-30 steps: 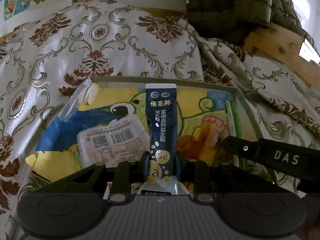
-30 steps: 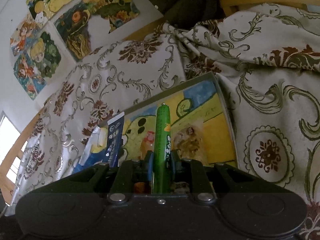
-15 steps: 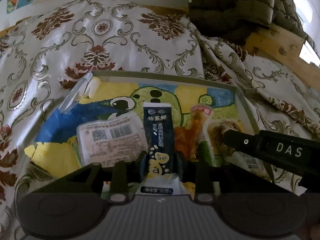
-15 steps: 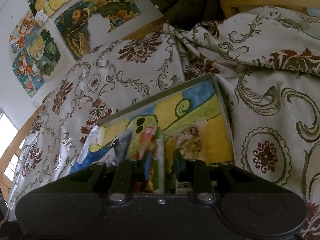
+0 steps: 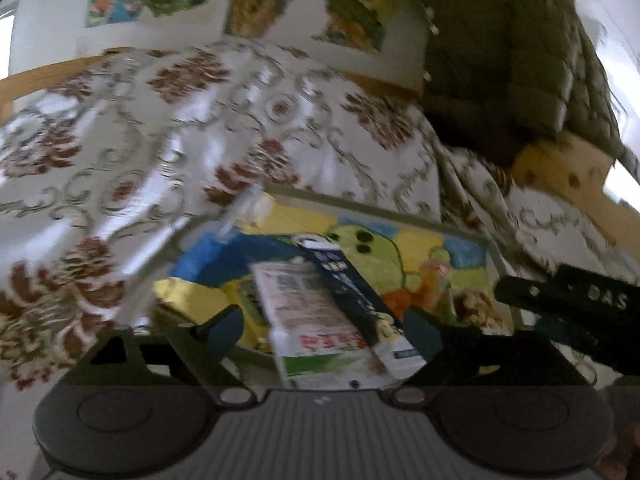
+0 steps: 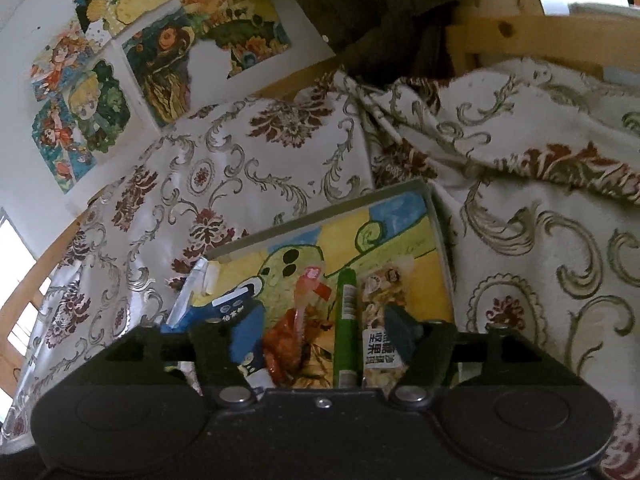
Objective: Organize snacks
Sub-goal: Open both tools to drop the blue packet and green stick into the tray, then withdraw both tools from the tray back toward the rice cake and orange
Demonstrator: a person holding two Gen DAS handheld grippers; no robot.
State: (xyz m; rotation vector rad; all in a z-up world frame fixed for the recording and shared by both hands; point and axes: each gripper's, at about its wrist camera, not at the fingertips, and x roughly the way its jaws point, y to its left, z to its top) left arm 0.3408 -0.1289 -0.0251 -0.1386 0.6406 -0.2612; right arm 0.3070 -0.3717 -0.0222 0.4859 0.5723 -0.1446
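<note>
A shallow tray with a painted cartoon bottom lies on the patterned cloth; it also shows in the right wrist view. In it lie a dark blue stick sachet, a white labelled packet, an orange snack pack, a green stick and a nut bar. My left gripper is open above the sachet and white packet, holding nothing. My right gripper is open over the green stick and orange pack, holding nothing. The right gripper's black body shows at the left view's right side.
The cream and maroon patterned cloth covers the surface all round the tray. A dark green quilted jacket hangs over a wooden frame at the back right. Cartoon posters are on the wall behind.
Both grippers have opened. The blue sachet has dropped from the left gripper and lies tilted in the tray. The green stick has left the right gripper and lies in the tray.
</note>
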